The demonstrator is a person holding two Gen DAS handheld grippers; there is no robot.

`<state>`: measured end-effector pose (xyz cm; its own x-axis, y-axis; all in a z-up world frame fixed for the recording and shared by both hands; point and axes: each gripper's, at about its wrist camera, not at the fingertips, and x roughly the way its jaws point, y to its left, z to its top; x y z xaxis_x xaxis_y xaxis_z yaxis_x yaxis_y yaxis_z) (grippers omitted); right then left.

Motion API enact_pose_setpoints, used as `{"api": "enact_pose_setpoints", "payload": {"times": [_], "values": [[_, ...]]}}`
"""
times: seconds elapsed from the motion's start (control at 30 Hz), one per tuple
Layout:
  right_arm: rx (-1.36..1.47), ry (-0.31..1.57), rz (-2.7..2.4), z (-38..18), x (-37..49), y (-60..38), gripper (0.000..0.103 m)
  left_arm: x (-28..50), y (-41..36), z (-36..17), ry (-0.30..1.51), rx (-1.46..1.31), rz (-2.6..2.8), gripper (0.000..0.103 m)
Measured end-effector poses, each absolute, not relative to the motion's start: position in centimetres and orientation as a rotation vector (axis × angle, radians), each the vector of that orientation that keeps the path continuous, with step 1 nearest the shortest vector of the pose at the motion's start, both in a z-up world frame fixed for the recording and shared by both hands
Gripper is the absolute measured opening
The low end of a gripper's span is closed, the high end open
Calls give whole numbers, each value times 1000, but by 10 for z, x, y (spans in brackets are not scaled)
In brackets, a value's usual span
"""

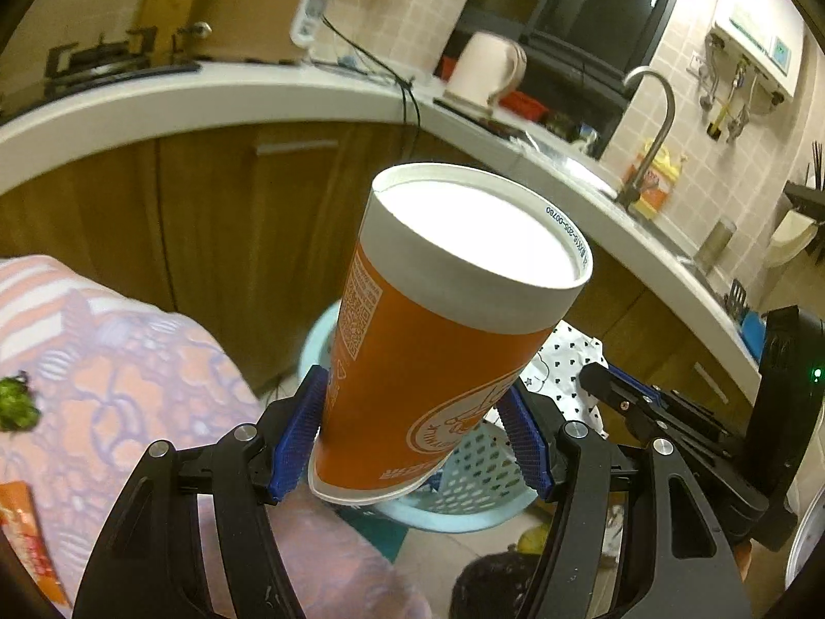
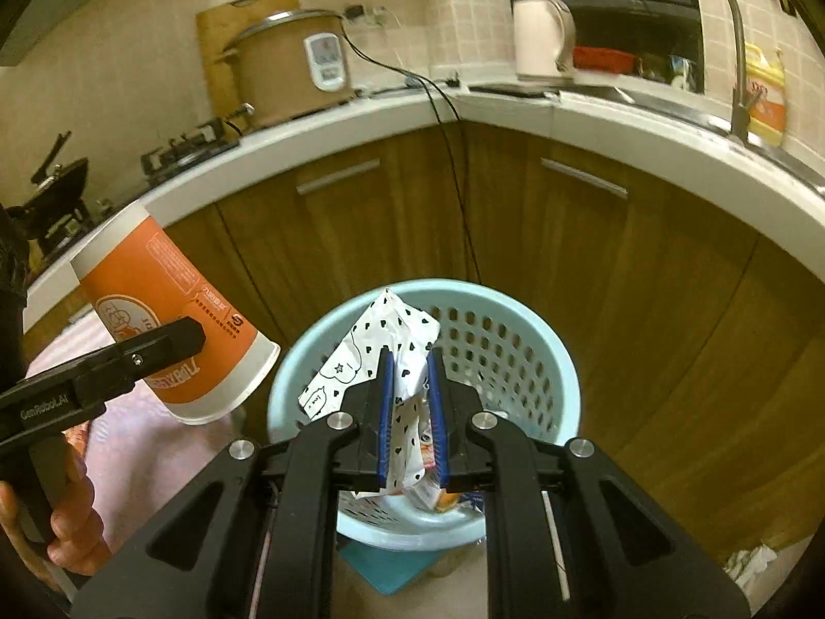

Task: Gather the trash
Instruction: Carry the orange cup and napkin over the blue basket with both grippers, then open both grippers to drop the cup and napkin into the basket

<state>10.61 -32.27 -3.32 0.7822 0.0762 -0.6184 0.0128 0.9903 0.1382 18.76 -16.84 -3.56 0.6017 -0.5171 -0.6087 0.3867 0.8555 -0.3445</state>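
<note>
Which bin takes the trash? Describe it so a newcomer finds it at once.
Follow the white countertop to its corner and look down past the wooden cabinet doors to the floor. There stands the basket, round and pale blue. Its walls are pierced with rows of holes, and nothing else nearby is that colour.

I read "GenRobot.AI" on the left claw (image 2: 201, 340) body, and "205-00780" printed around the orange paper cup (image 1: 438, 340) base rim.

The basket (image 1: 464, 485) is largely hidden behind the cup (image 1: 438, 340). The wrapper's (image 2: 407, 397) print is too small to be read.
</note>
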Motion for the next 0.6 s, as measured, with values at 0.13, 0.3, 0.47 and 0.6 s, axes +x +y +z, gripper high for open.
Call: {"api": "enact_pose_setpoints", "payload": {"times": [0.13,0.3,0.47,0.6], "values": [[149,728,19,-48,115,-330,14,194,-182,-47,799,-161,-531,66],[185,776,-1,-63,120,-340,27,195,-183,-52,821,-140,-517,78],[208,777,-2,-63,116,-344,33,194,-178,-51,827,-131,-503,79],[200,757,7,-53,111,-338,33,187,-169,-47,817,-145,-505,79]]}}
